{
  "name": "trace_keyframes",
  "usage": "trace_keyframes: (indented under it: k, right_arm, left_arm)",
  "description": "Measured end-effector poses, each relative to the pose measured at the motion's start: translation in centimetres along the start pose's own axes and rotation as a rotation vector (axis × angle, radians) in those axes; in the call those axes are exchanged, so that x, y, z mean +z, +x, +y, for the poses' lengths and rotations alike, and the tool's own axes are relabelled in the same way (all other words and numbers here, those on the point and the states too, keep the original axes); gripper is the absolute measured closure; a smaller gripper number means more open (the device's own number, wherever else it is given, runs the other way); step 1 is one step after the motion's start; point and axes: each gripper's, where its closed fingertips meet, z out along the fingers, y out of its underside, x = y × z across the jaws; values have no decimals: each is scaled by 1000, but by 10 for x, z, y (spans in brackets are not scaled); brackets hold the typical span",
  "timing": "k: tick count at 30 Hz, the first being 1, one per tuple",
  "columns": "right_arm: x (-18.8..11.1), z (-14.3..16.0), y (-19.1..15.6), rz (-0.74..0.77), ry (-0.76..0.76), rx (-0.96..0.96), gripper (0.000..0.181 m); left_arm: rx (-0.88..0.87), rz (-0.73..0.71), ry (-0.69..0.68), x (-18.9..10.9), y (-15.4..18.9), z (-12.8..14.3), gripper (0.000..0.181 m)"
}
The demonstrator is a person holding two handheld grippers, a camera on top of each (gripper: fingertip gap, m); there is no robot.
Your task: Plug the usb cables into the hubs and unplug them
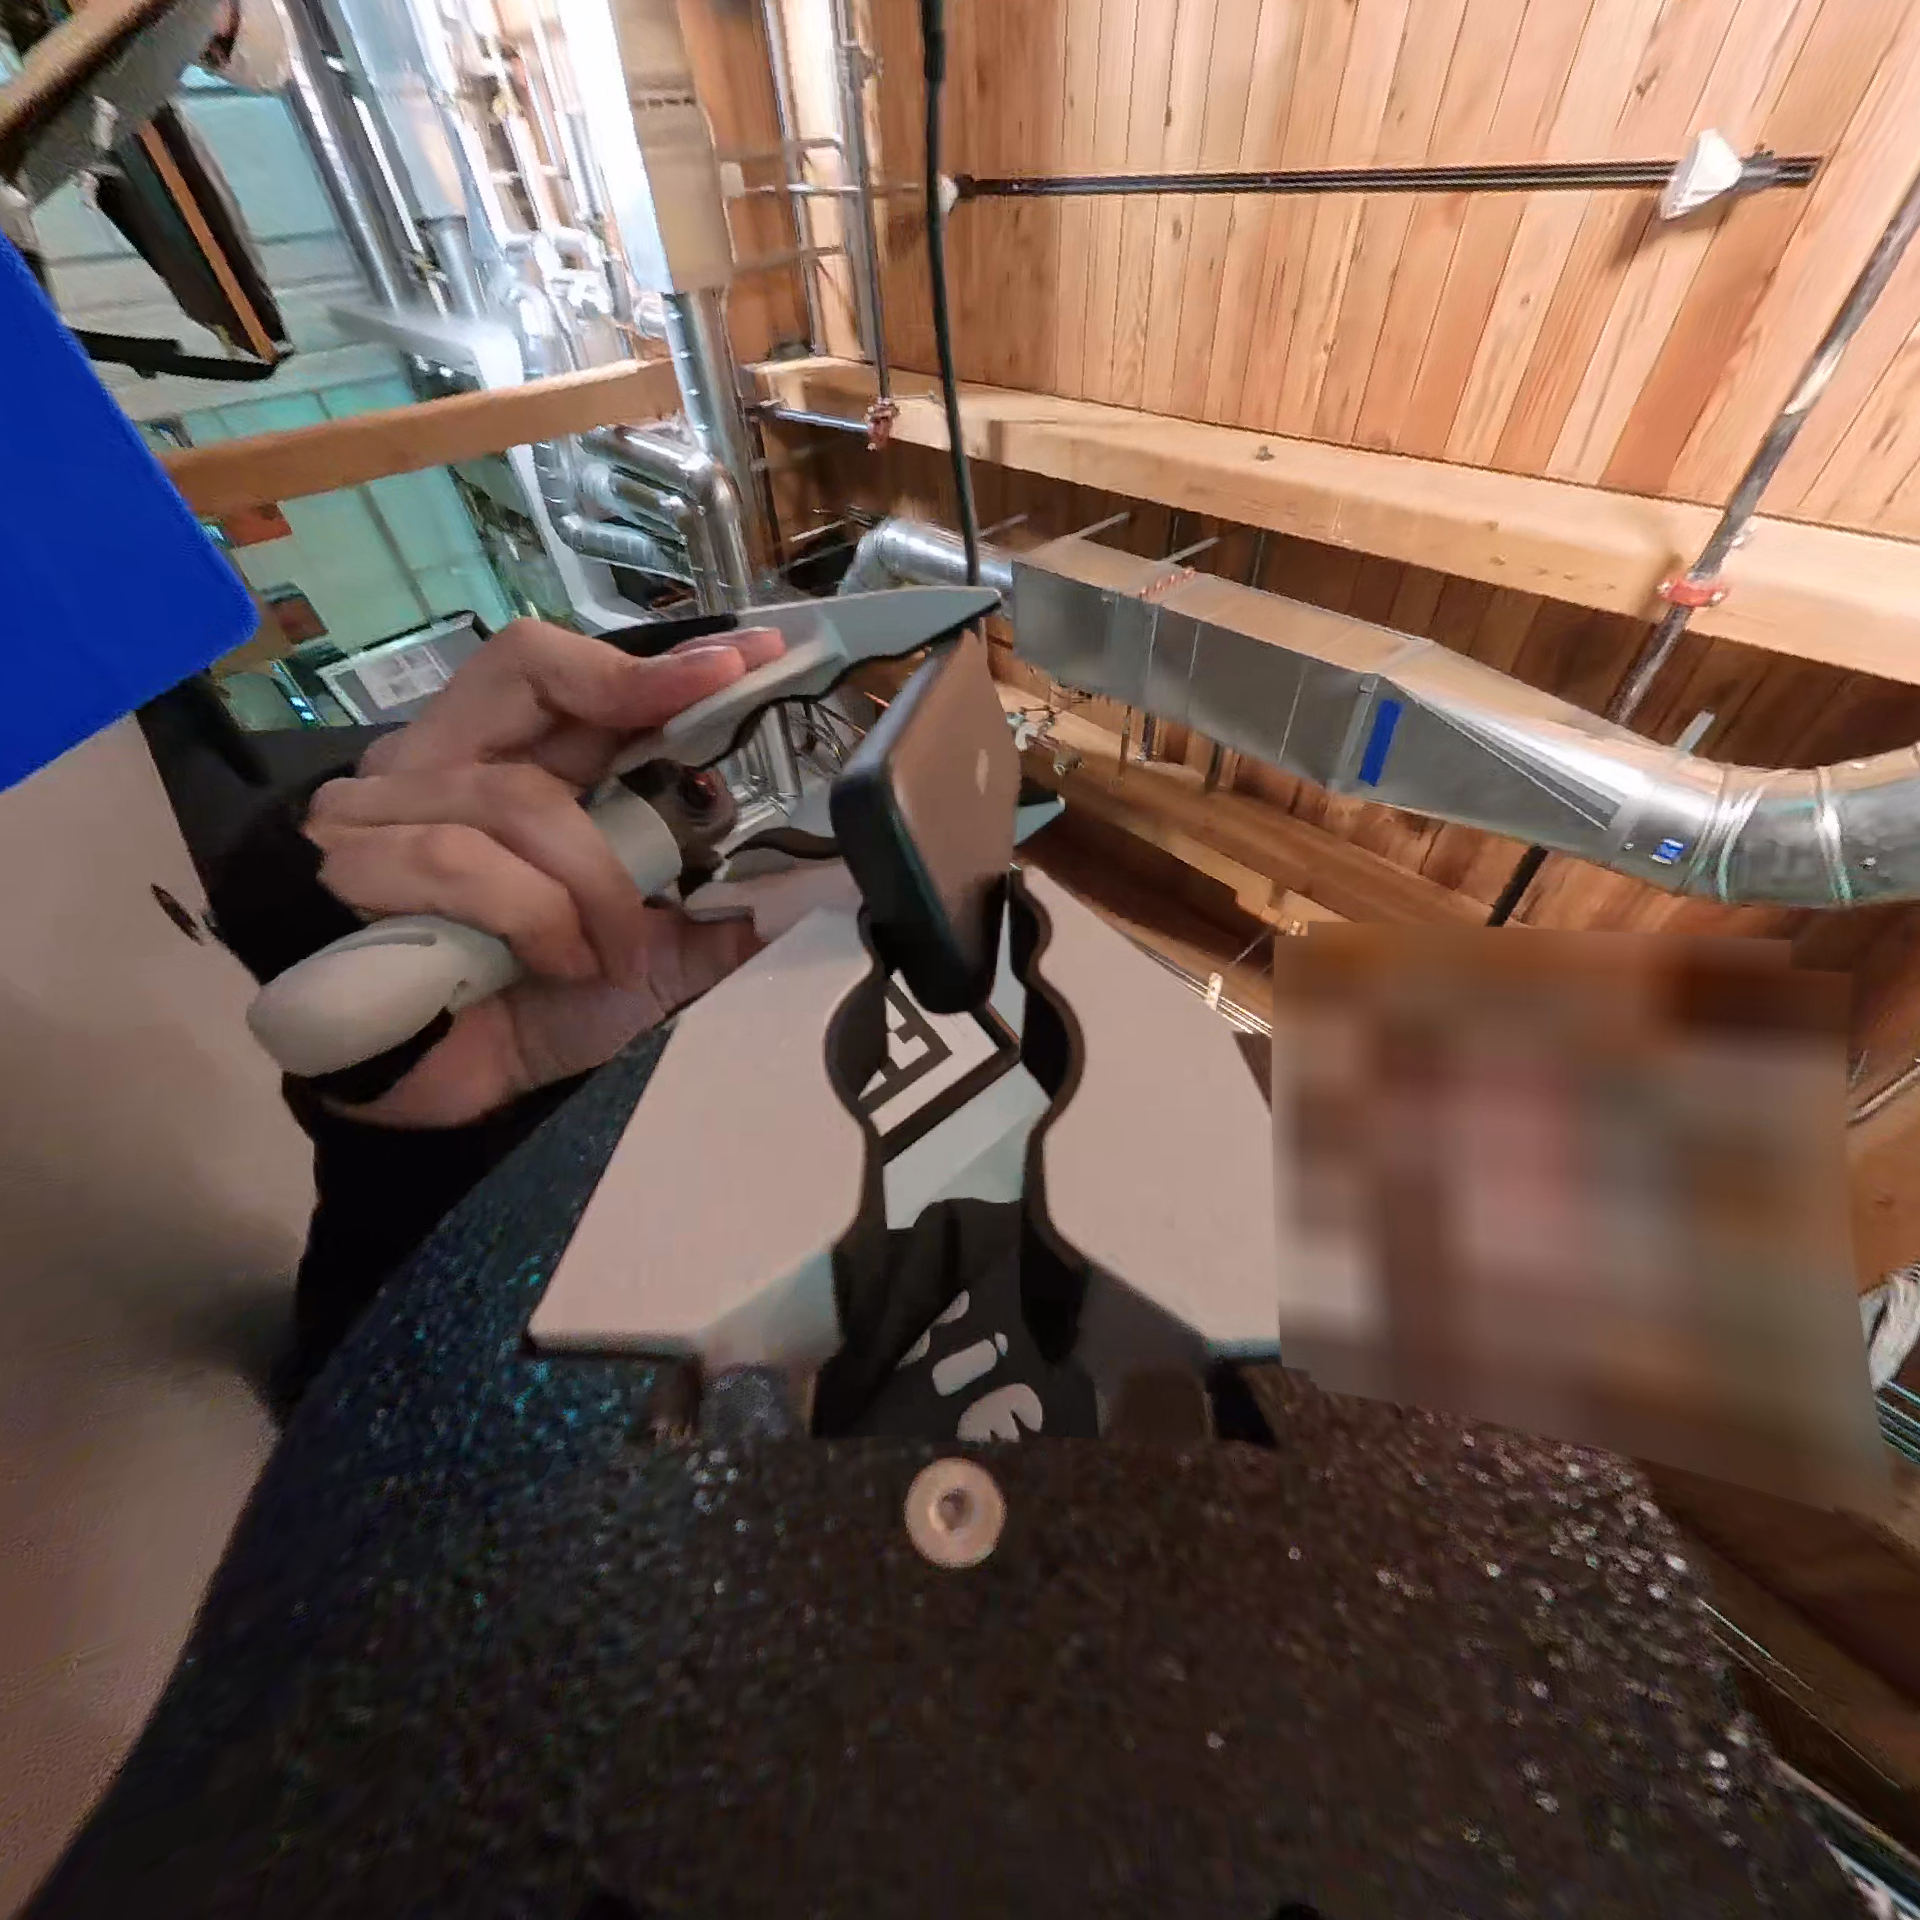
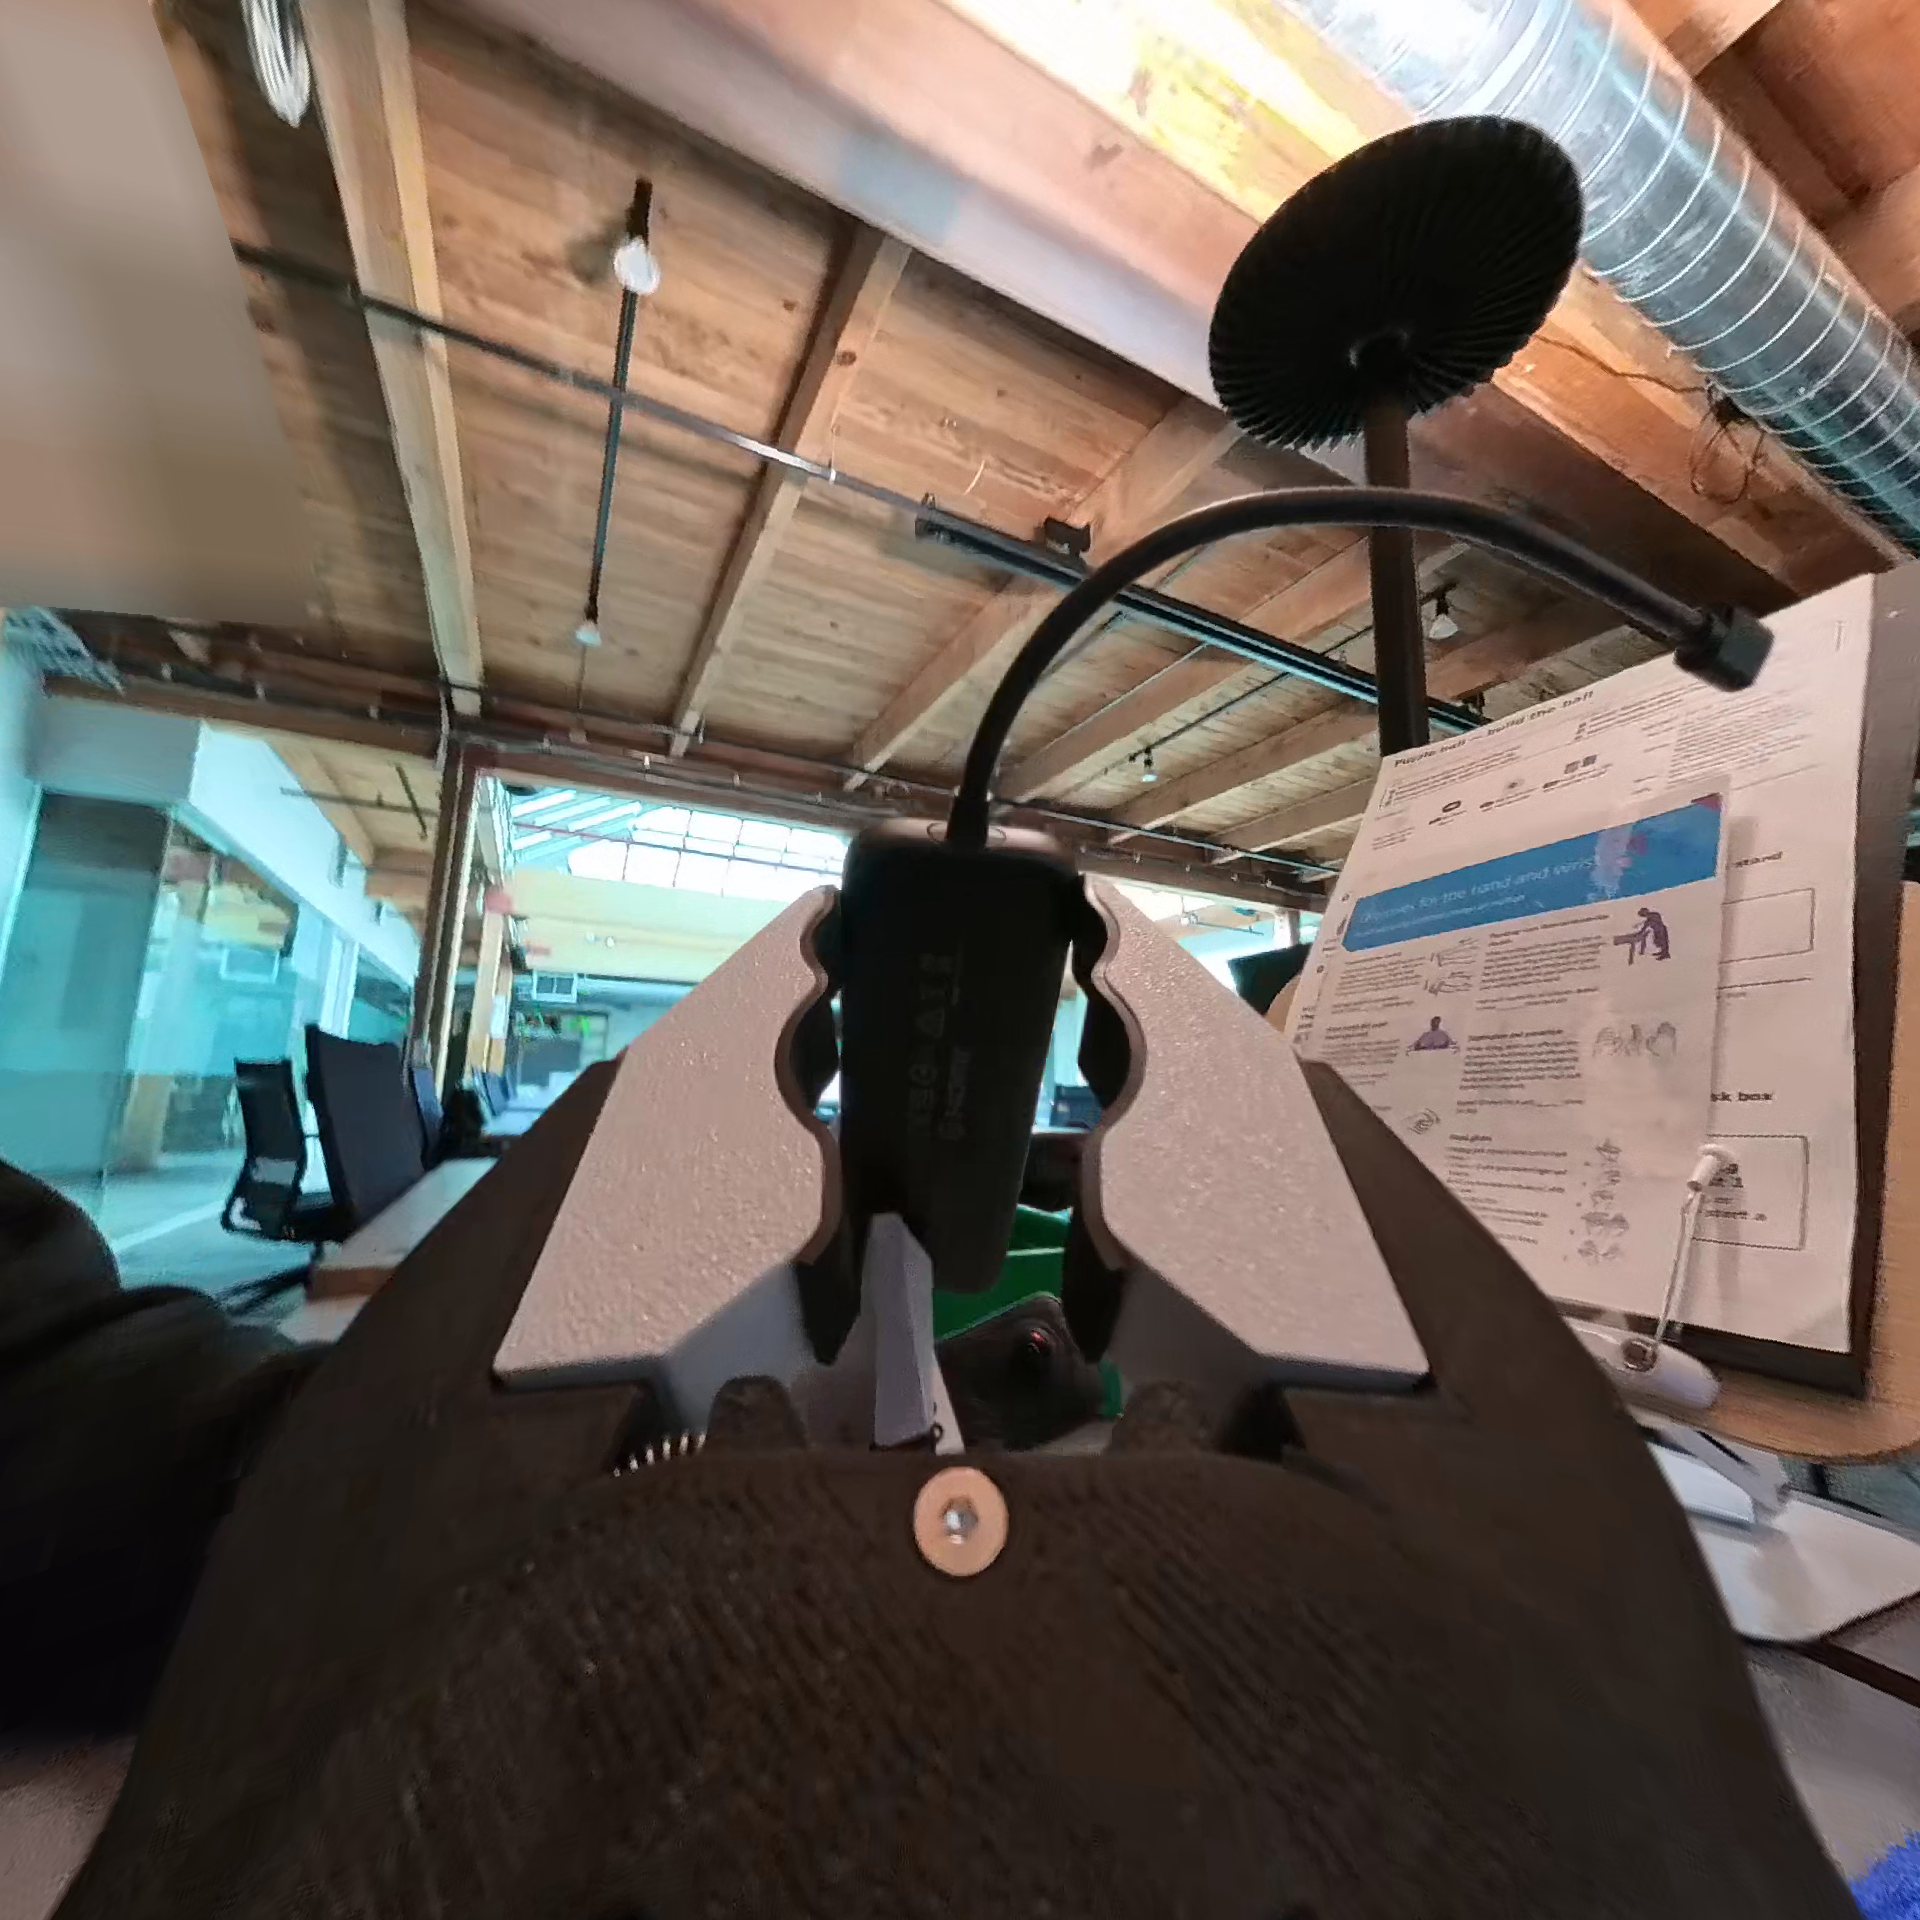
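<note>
Your right gripper (image 2: 956, 1049) has its jaws clamped on the black hub (image 2: 940, 1049), its cable (image 2: 1195, 540) arching beyond the tips. Only your left view shows your hand (image 1: 499, 831); the left gripper (image 1: 951, 977) pinches that hub's lower end.

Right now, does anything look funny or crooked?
Yes. Both views point up at the ceiling, not at a table. The right tongs grip the hub, whose cable loops up with its plug hanging free. In the left view, the hub sits tilted between two tongs.
</note>
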Motion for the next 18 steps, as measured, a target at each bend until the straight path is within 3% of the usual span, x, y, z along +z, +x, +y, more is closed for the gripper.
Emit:
trace_keyframes:
  k: [1, 3, 8, 13, 18]
  right_arm:
    - [1, 2, -1, -1, -18, -21, 139]
    - [0, 7, 2, 16, -57, -57, 139]
    - [-6, 28, 11, 45, -211, -129, 139]
    - [-20, 55, 18, 57, -414, -259, 139]
    - [-61, 62, 54, 321, -591, -462, 80]
  left_arm:
    - [8, -9, 9, -1, -1, -2, 163]
    - [44, -40, 51, -5, 0, -10, 164]
    - [324, -184, 193, -18, 12, -35, 167]
    - [346, -289, 186, -36, 1, -43, 171]
    - [308, -343, 285, -51, -9, -58, 172]
